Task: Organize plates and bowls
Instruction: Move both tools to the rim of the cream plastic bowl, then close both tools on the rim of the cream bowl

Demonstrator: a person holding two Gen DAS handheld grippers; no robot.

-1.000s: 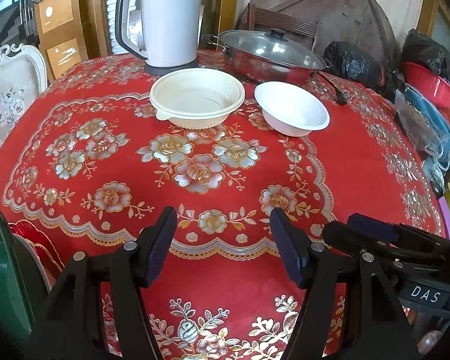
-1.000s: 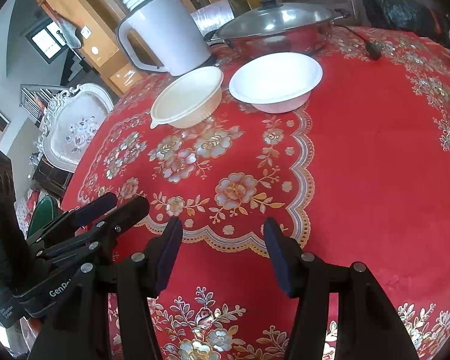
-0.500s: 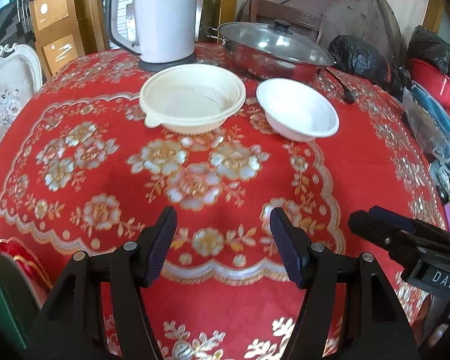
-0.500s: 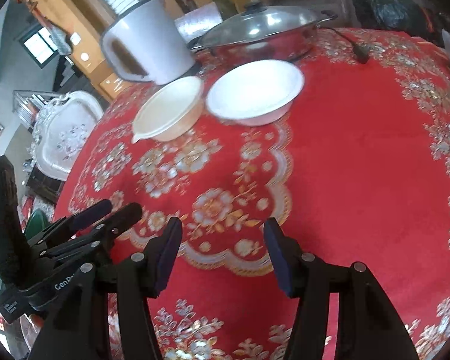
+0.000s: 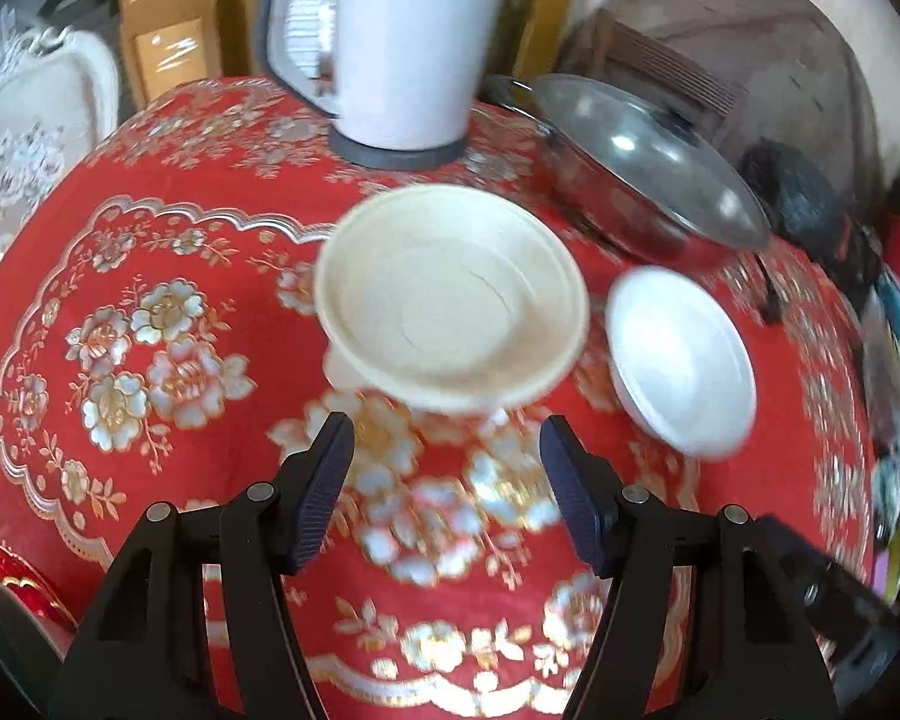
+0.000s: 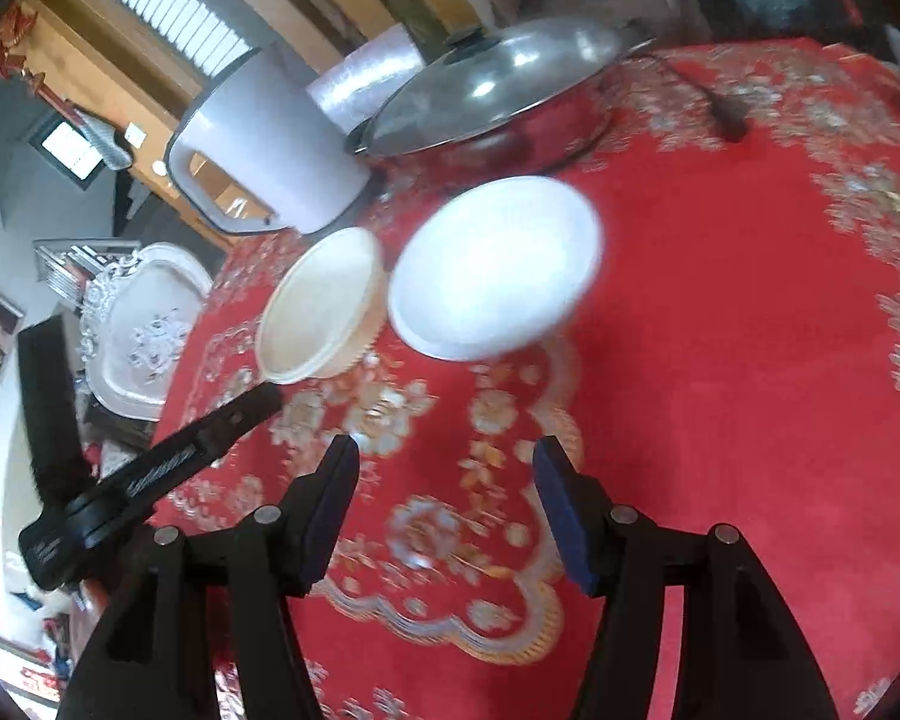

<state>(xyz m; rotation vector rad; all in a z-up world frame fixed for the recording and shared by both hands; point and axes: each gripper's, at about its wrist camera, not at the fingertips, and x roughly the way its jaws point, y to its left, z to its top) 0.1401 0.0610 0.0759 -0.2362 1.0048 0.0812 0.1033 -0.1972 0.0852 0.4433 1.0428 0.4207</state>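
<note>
Bowls sit side by side near the far middle of the surface (image 5: 150, 432), which is covered by a red flowered cloth: a cream bowl (image 5: 450, 312) and, just beside it on the right, a white bowl (image 5: 681, 360). Both stand upright and empty, close together but seemingly not touching, so nesting one in the other looks like the likely way to tidy them. Behind them stand a white kettle (image 5: 402, 42) and a lidded pan (image 5: 642, 168), which leaves the near side of each bowl as the free approach.

Each tool faces its own bowl. The left tool (image 5: 447, 450) has its jaws well apart, nothing between them, and the cream bowl's near edge lies just beyond the tips without touching them. The right tool (image 6: 444, 480) is likewise apart and empty; its jaws have just been opening a little further, with only cloth between them. The white bowl (image 6: 492, 267) is ahead of it, still clear of the tips. In the right view the left tool appears at the lower left, reaching toward the cream bowl (image 6: 321, 306).

No plates can be made out.
</note>
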